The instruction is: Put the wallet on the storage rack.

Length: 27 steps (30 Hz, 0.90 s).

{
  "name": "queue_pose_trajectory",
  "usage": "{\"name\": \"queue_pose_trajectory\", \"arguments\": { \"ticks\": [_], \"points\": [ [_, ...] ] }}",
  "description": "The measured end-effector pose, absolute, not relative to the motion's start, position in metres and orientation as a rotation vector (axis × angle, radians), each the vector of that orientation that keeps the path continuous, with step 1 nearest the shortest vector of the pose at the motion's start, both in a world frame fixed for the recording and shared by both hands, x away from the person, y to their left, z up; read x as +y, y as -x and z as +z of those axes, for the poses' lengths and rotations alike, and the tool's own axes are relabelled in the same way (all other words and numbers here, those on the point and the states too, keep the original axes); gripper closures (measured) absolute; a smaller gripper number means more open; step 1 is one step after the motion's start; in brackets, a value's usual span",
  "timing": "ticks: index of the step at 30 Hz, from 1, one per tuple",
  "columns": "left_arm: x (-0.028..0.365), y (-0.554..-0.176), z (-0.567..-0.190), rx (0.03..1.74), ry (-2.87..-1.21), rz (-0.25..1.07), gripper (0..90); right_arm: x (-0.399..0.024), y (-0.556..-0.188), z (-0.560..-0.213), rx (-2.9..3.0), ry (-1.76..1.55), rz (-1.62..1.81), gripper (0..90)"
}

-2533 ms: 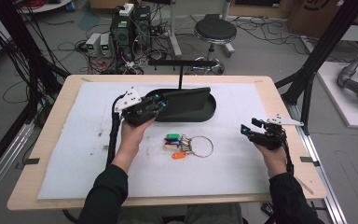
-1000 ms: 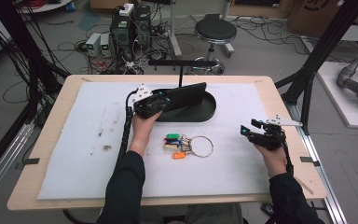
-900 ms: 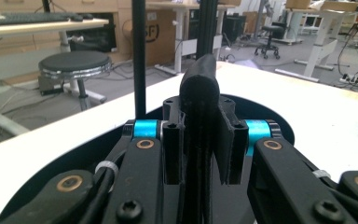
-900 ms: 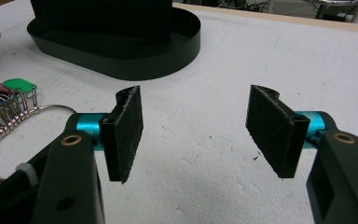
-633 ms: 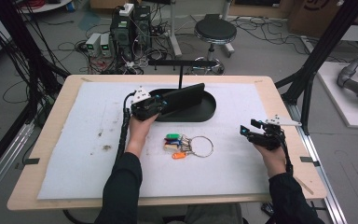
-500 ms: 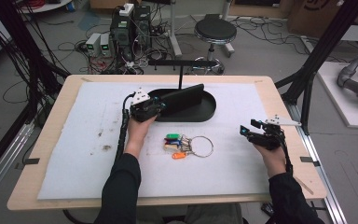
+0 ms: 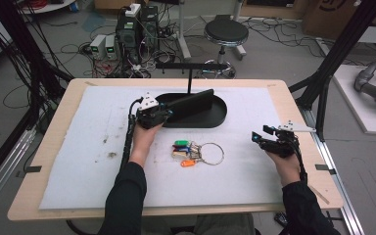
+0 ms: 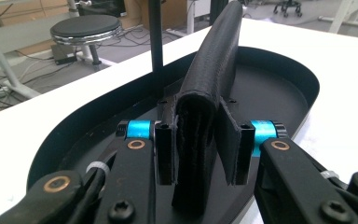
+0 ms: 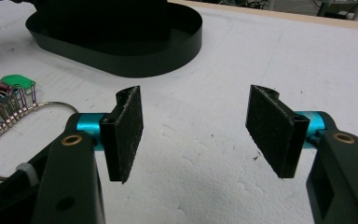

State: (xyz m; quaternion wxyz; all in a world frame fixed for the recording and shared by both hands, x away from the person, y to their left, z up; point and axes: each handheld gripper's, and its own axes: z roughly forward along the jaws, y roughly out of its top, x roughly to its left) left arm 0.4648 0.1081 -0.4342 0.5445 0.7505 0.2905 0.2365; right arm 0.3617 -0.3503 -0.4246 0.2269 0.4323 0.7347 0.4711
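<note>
Left gripper [image 8: 198, 154] sits at the near-left end of the black oval tray [image 7: 220, 117], with a black folded wallet [image 8: 205, 107] standing on its edge between its jaws. Its jaws have just been opening: the left pad seems to lie against the wallet's side, while a narrow gap shows at the right pad, so the grip reads as released or nearly so, and how much pressure remains is hard to make out. The wallet's lower edge is cut off behind the jaws in the left gripper view, so whether it rests on the tray floor cannot be told. From above, the wallet [image 7: 191, 99] runs slanted along the tray's length, its near end covered by the left gripper [image 7: 152, 115].

A thin black post [image 7: 189, 81] rises from the tray's far rim; its foot is hidden.

Right gripper [image 9: 196, 126] hovers well to the right of the tray over the white mat [image 7: 254, 176] on the bench [image 7: 54, 100], jaws wide apart and holding nothing. Near the tray's front lies a key ring with coloured tags [image 7: 196, 151], partly cut off at the left edge of the right gripper view.
</note>
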Motion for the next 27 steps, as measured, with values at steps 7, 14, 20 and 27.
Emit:
{"name": "queue_pose_trajectory", "arguments": {
  "ticks": [7, 14, 20, 27],
  "points": [
    [0.107, -0.463, -0.432, 0.684, -1.804, 0.586, 68.5, -0.350, -0.361, -0.424, 2.023, -1.188, 1.299, 37.1],
    [0.105, -0.462, -0.431, 0.711, -1.813, 0.619, 58.5, -0.349, -0.361, -0.424, 2.030, -1.187, 1.296, 37.1],
    [0.103, -0.460, -0.428, 0.801, -1.865, 0.706, 34.0, -0.349, -0.362, -0.425, 2.033, -1.185, 1.296, 37.1],
    [0.106, -0.454, -0.420, 0.864, -1.882, 0.711, 27.4, -0.349, -0.362, -0.425, 2.032, -1.183, 1.295, 37.1]
  ]
}}
